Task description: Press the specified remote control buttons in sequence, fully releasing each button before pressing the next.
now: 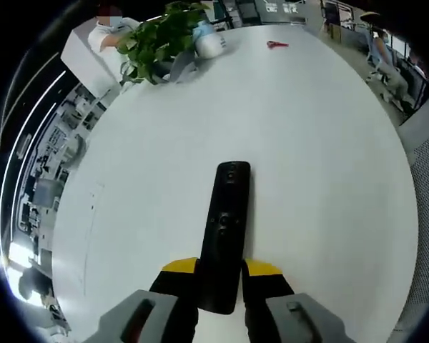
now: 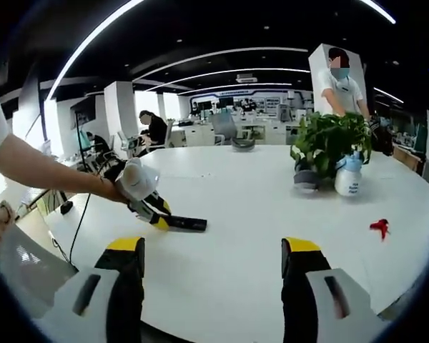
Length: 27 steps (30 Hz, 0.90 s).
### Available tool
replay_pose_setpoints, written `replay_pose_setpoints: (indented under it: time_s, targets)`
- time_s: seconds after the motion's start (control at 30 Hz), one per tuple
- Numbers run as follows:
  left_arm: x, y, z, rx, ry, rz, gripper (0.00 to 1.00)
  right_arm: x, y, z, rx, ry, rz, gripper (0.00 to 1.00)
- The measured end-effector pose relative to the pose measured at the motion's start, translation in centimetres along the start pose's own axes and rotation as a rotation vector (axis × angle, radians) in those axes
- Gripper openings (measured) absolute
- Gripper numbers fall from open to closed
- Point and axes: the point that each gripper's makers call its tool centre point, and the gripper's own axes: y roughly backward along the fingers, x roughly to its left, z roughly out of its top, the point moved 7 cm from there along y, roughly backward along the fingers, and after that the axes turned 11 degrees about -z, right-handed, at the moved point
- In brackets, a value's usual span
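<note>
A slim black rectangular remote control (image 1: 226, 236) lies flat on a large round white table (image 1: 322, 179), its near end clamped between the yellow-tipped jaws of the left gripper (image 1: 222, 275), which hold it steady along its length. In the right gripper view, the same remote (image 2: 184, 223) sits well to the left on the table, with the left gripper (image 2: 157, 216) gripping one end and a person's bare forearm (image 2: 43, 171) reaching in behind it. The right gripper (image 2: 213, 264) hangs above the near table edge, jaws spread wide and grasping nothing, well apart from the remote. A leafy green potted plant (image 2: 329, 143), a white spray bottle (image 2: 349, 176) and a small red object (image 2: 379, 228) stand farther off. The step in hand appears to be bracing the remote before any button press. The next move likely calls for swinging the right gripper left, over the remote, and lowering one jaw tip onto a button.
</note>
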Motion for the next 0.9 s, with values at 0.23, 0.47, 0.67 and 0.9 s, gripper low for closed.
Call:
replay_pose_setpoints:
  time_s: [0.23, 0.47, 0.67, 0.9]
  targets:
    - [1.9, -0.4, -0.1, 0.022, -0.03, 0.004, 0.22, -0.2, 0.0, 0.0, 0.004, 0.006, -0.016, 0.81]
    - [3.3, -0.8, 0.1, 0.045, -0.059, -0.003, 0.22, -0.4, -0.1, -0.1, 0.014, 0.009, -0.032, 0.81]
    - [4.4, -1.4, 0.3, 0.059, -0.065, 0.004, 0.22, -0.5, -0.2, -0.3, 0.029, 0.01, -0.042, 0.81]
    - [5.5, -1.9, 0.4, 0.088, -0.083, -0.006, 0.23, -0.6, -0.2, -0.4, 0.035, 0.014, -0.053, 0.8]
